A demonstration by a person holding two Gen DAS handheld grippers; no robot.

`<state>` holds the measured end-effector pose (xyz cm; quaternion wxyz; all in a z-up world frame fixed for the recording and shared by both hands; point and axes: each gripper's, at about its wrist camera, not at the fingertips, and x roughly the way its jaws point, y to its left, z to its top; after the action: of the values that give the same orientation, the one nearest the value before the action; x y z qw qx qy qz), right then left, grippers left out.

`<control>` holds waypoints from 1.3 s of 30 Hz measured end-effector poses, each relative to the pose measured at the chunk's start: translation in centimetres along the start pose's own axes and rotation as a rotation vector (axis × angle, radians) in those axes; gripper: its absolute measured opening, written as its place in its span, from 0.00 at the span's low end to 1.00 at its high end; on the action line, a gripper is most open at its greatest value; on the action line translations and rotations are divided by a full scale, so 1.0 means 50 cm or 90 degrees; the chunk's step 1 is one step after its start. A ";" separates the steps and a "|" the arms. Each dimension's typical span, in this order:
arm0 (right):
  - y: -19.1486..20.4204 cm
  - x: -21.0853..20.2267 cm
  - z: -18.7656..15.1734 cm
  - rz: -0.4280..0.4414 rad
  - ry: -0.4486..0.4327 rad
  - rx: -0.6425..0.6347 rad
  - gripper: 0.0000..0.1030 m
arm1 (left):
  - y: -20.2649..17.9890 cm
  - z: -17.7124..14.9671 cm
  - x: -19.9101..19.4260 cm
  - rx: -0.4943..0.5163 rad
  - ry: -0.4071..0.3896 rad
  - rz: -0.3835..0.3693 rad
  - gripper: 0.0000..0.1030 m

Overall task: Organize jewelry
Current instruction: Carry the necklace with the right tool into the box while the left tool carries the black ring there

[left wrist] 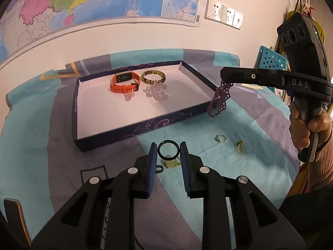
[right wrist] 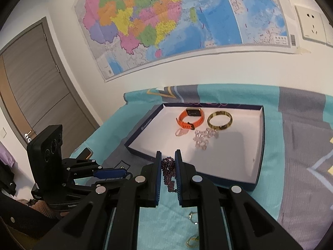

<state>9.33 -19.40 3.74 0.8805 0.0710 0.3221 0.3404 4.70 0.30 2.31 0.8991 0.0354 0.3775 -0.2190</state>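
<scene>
My left gripper (left wrist: 168, 148) is shut on a black ring-shaped bangle (left wrist: 168, 150), held above the cloth just in front of the box. My right gripper (right wrist: 168, 156) is shut on a purple bead bracelet (right wrist: 169, 173), which dangles beside the box's right rim; the same bead bracelet (left wrist: 219, 98) hangs from the right gripper (left wrist: 225, 77) in the left wrist view. The dark box (left wrist: 133, 128) with a white floor holds an orange watch (left wrist: 124, 82), a gold bangle (left wrist: 154, 77) and clear crystal beads (left wrist: 156, 91).
Two small rings, one silver (left wrist: 220, 138) and one gold with a green stone (left wrist: 240, 146), lie on the teal and grey cloth (left wrist: 31, 156). A pale pendant (left wrist: 170, 163) lies under my left gripper. A blue perforated basket (left wrist: 270, 60) stands at the right.
</scene>
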 end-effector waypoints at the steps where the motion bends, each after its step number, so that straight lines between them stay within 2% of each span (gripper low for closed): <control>1: 0.000 0.001 0.005 0.002 -0.002 -0.001 0.11 | 0.001 0.003 0.000 0.001 -0.002 0.001 0.22; 17: -0.015 0.050 0.064 -0.003 -0.006 -0.006 0.11 | 0.038 0.062 0.018 -0.005 -0.022 0.013 0.22; 39: -0.046 0.129 0.092 0.002 0.024 0.014 0.11 | 0.063 0.114 0.083 -0.011 -0.006 0.018 0.22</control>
<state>17.05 -16.56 3.21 0.8730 0.0746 0.3423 0.3394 12.37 0.30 3.16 0.9040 0.0322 0.3748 -0.2033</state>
